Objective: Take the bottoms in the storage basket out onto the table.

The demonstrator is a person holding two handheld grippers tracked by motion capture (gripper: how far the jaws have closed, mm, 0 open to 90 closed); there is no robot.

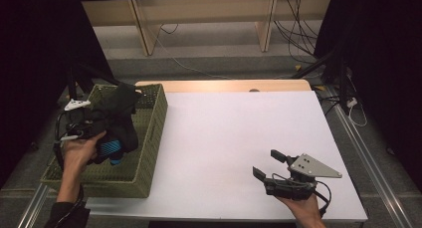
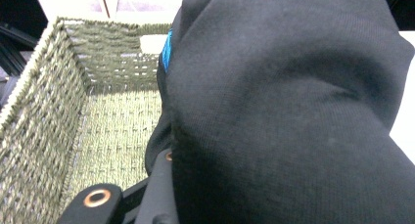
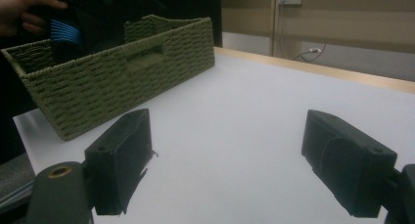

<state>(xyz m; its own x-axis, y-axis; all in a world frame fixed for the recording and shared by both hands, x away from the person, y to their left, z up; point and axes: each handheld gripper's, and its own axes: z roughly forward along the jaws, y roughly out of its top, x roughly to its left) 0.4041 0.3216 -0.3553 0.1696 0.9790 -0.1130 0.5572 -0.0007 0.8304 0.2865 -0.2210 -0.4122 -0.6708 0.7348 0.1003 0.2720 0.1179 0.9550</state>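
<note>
White table (image 1: 224,138) bare under my idle, spread right gripper (image 3: 230,160); left gripper (image 1: 82,131) clenched on limp black garment (image 1: 117,116) over basket (image 1: 149,133), soft, best bunched mid-fold.

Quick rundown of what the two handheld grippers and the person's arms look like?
Both grippers are black, each with two blocky black jaws. The right gripper carries a grey three-cornered plate with small holes and a black cable looping behind it; copper-coloured rings sit at its jaw bases. The left gripper shows the same copper rings, ribbed blue patches on its body, a white fitting and a black cable. A dark sleeve covers the left forearm.
</note>
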